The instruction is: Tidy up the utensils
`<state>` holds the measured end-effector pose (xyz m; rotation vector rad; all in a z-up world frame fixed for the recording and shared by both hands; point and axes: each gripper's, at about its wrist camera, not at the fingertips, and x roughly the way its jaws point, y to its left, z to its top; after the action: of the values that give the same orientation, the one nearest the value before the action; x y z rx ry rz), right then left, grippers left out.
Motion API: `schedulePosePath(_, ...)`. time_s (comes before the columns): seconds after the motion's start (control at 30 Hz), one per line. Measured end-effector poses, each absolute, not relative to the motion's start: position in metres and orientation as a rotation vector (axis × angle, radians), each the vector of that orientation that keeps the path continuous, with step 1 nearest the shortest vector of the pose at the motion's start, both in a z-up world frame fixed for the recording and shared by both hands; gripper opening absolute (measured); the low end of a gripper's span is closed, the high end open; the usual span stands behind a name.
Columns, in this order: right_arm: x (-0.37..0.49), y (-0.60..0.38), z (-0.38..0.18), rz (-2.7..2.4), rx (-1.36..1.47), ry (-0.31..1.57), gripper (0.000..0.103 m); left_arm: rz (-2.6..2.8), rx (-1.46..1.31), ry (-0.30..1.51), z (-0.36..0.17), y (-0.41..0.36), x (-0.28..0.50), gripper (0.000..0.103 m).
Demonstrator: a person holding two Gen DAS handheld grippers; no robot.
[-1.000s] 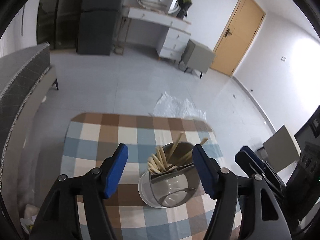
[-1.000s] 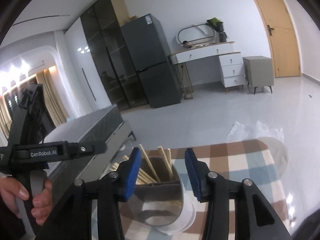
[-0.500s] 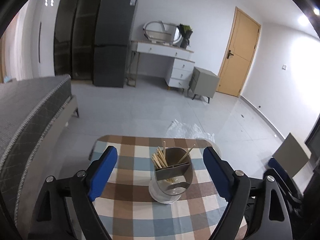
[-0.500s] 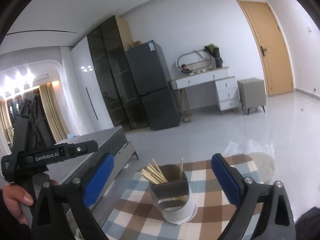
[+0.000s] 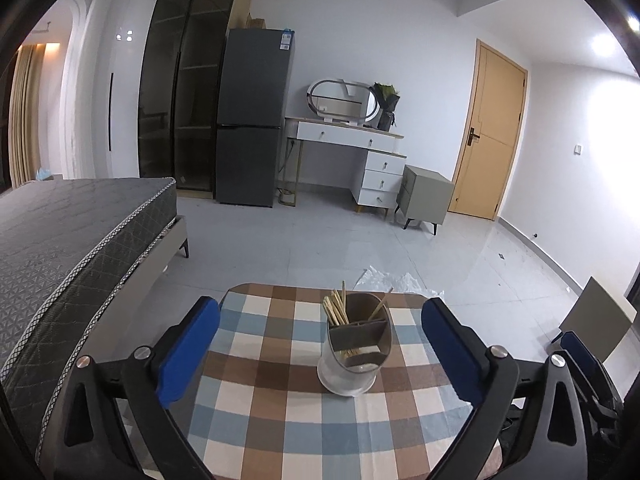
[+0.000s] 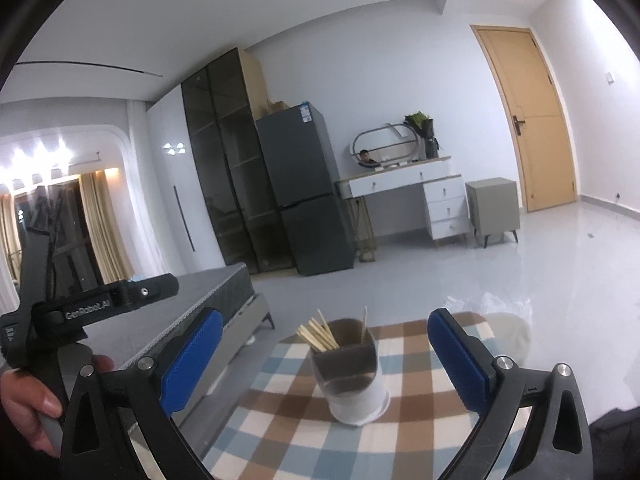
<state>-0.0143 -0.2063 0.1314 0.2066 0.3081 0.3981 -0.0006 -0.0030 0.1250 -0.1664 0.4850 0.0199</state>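
A grey utensil holder (image 5: 354, 344) with a clear base stands upright on the checked tablecloth (image 5: 280, 408). Several wooden chopsticks (image 5: 335, 310) stick out of its back compartments. It also shows in the right wrist view (image 6: 350, 372), with the chopsticks (image 6: 316, 336) leaning left. My left gripper (image 5: 320, 346) is open and empty, held back from the holder. My right gripper (image 6: 326, 356) is open and empty too, also back from the holder. The left gripper's handle and the hand on it (image 6: 36, 396) show at the left of the right wrist view.
The small table ends just beyond the holder; crumpled plastic (image 5: 396, 280) lies on the floor past it. A bed (image 5: 60, 232) stands to the left. A fridge (image 5: 252, 120), a dressing table (image 5: 352, 148) and a door (image 5: 492, 132) line the far wall.
Both grippers have opened wide and pulled back and up from the holder, which now stands free on the table. The right gripper let go of it.
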Motion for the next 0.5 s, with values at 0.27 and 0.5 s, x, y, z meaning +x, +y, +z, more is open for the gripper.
schedulePosePath(0.27,-0.030,-0.211,0.120,0.378,0.209,0.334,0.103,0.020,-0.158,0.508,0.107,-0.009,-0.010,0.100)
schedulePosePath(0.5,-0.036,-0.212,0.119,0.367,0.210,0.332,0.103,0.016,-0.162,0.511,0.101,-0.010,-0.014,0.100)
